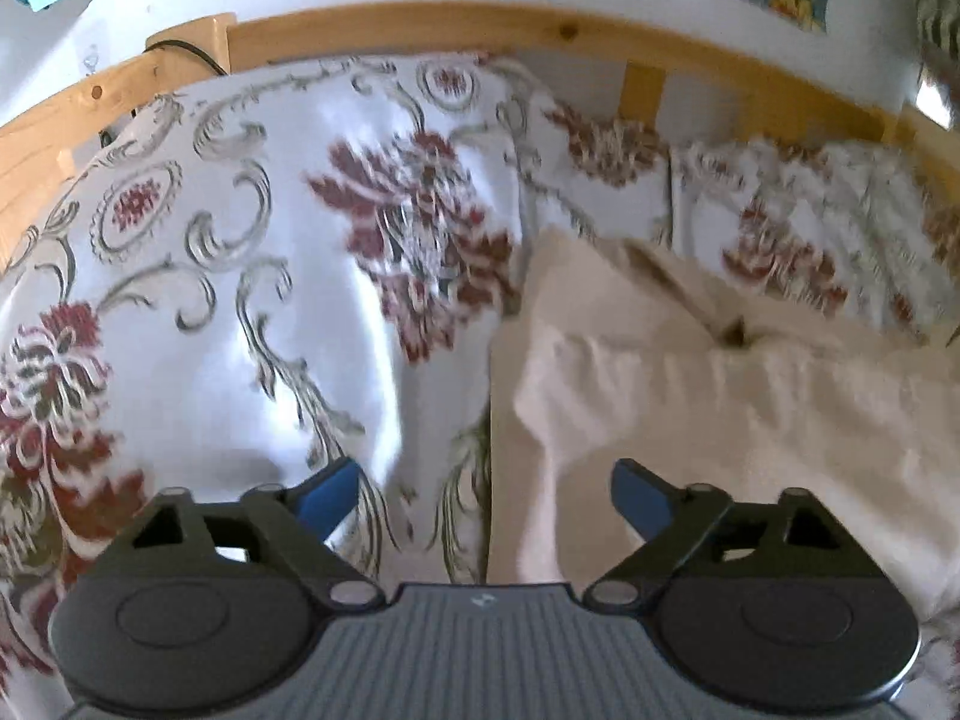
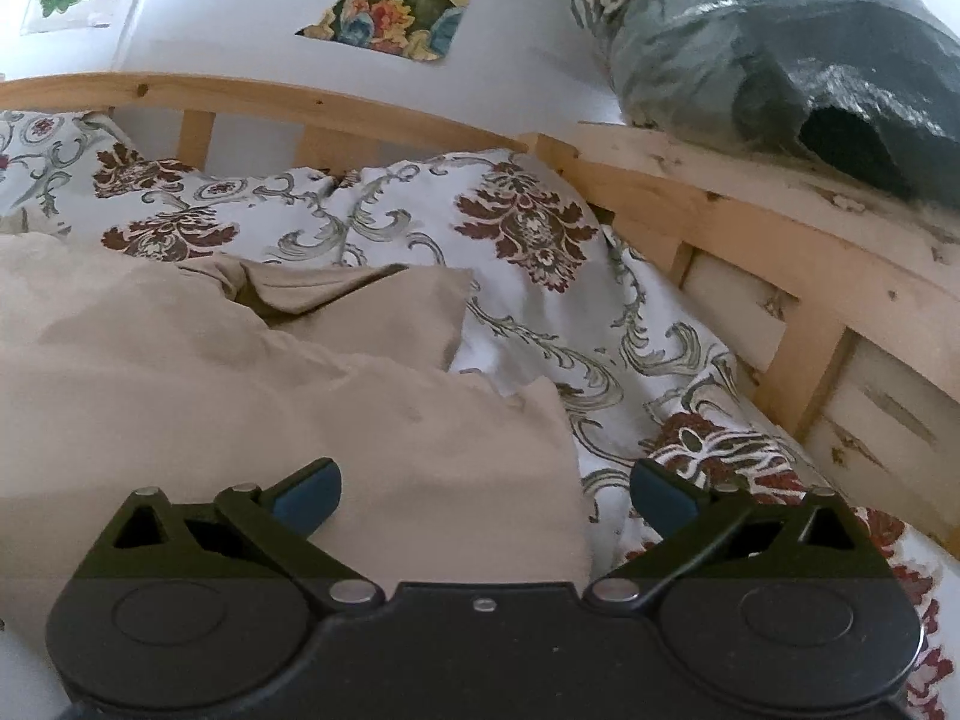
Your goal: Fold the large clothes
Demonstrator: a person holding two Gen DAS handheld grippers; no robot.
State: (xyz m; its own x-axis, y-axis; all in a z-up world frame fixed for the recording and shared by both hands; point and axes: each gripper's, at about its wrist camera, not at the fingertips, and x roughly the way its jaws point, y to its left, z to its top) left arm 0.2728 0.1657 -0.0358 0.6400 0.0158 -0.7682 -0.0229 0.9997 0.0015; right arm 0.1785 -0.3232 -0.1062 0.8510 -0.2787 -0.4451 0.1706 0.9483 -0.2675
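A beige garment (image 1: 708, 396) lies rumpled on a floral bedspread (image 1: 252, 276), filling the right half of the left wrist view. My left gripper (image 1: 485, 501) is open just above the garment's left edge, its blue pads apart with nothing pressed between them. In the right wrist view the same beige garment (image 2: 252, 378) covers the left and middle, with a folded flap toward the back. My right gripper (image 2: 485, 495) stands open over the garment's right edge, its left pad above the cloth and its right pad above the floral bedspread (image 2: 540, 276).
A wooden bed rail (image 1: 480, 30) runs along the back against a white wall with stuck-on pictures (image 2: 396, 6). At the right, a wooden side frame (image 2: 780, 252) carries a plastic-wrapped bundle (image 2: 780, 48).
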